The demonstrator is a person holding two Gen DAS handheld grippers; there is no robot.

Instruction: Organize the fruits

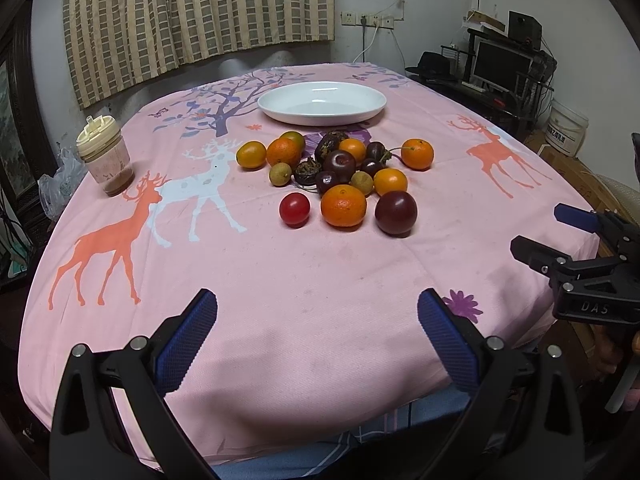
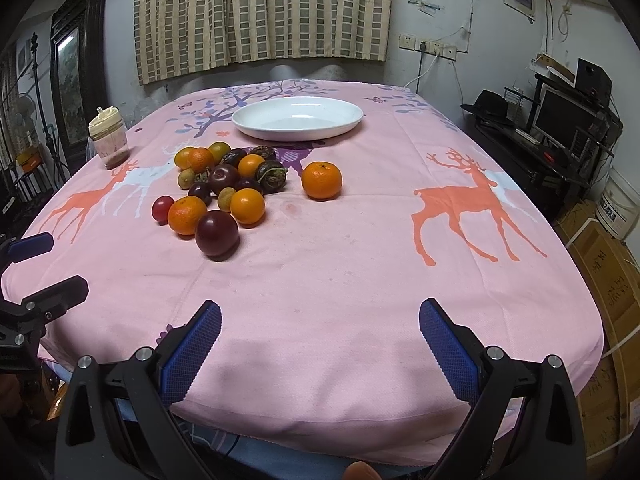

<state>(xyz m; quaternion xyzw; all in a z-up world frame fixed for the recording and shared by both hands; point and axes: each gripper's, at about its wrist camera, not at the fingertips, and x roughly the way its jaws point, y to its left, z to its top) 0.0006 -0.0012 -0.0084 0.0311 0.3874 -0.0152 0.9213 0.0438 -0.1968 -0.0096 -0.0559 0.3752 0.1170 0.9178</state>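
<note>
A pile of fruit (image 1: 340,168) lies mid-table: several oranges, dark plums, small brown longans, dark mangosteens and a red tomato (image 1: 294,209). It also shows in the right wrist view (image 2: 224,188). One orange (image 2: 321,180) sits apart to the right. An empty white plate (image 1: 322,103) stands behind the pile, also in the right wrist view (image 2: 297,117). My left gripper (image 1: 318,336) is open and empty over the near table edge. My right gripper (image 2: 320,344) is open and empty, to the right of the left one.
A pink deer-print cloth (image 1: 280,280) covers the table. A lidded cup (image 1: 105,154) stands at the left edge. A desk with a monitor (image 1: 500,64) and boxes (image 2: 608,264) stand to the right of the table. Curtains hang behind.
</note>
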